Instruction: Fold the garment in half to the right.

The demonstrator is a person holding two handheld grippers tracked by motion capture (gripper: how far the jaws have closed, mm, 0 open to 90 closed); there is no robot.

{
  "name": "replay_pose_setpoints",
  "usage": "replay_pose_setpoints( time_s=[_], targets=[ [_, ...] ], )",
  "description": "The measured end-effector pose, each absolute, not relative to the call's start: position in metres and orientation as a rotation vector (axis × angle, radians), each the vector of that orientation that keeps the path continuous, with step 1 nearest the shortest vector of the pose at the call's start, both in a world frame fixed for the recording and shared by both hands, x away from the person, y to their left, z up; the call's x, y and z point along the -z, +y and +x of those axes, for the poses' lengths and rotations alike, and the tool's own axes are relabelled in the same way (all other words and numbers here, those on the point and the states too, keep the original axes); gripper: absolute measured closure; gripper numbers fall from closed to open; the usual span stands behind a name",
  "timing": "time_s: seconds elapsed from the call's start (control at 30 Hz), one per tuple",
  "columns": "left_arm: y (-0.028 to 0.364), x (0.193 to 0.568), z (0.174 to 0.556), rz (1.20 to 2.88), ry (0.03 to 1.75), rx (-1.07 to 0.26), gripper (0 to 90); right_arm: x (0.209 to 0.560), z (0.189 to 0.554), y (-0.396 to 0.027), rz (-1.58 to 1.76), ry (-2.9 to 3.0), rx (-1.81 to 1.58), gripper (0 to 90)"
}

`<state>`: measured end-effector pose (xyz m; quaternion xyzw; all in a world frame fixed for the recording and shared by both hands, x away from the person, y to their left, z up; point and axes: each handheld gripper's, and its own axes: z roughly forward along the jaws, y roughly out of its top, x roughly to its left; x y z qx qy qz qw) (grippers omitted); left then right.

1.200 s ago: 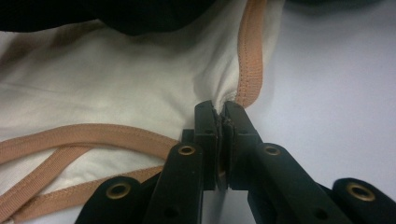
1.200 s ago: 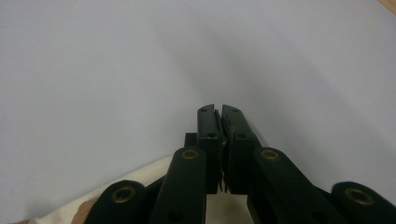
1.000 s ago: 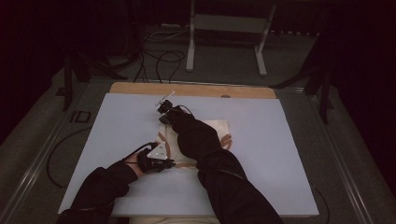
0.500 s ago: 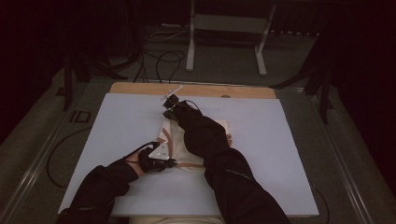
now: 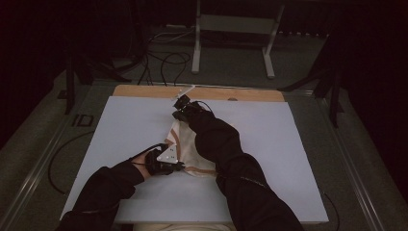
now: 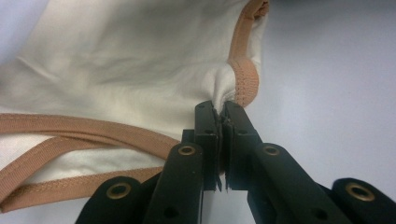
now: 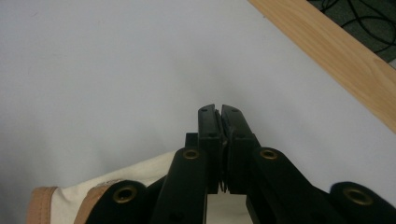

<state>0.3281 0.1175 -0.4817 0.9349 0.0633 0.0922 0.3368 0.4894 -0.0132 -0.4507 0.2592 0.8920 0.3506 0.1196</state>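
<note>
A cream cloth (image 5: 185, 147) with tan trim lies mid-table and rises at its far end. My left gripper (image 5: 181, 166) holds its near edge. In the left gripper view the jaws are pressed together at the tips (image 6: 220, 108), with the cloth (image 6: 130, 70) pinched beside the tan trim (image 6: 245, 79). My right gripper (image 5: 177, 115) is raised over the far part of the table, and the cloth hangs from it. In the right gripper view its jaws (image 7: 218, 109) meet, with the cloth (image 7: 140, 179) running under and between them.
The white tabletop (image 5: 288, 144) has a wooden strip (image 5: 250, 94) along its far edge, also in the right gripper view (image 7: 336, 51). Cables (image 5: 163, 60) and a metal stand (image 5: 231, 24) sit on the floor beyond. A black cable (image 5: 57, 159) trails off the table's left side.
My right gripper has gone up and toward the far edge, drawing the cloth's far end with it. The left gripper has stayed at the near edge, barely raised.
</note>
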Motion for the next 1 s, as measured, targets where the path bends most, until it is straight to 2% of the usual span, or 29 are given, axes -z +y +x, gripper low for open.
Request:
replay_pose_setpoints(
  time_s=[1.0],
  targets=[
    [0.080,0.448,0.331,2.456,0.031,-0.256,86.6,0.424,0.482,-0.074,0.837,2.516,-1.074,88.4]
  ],
)
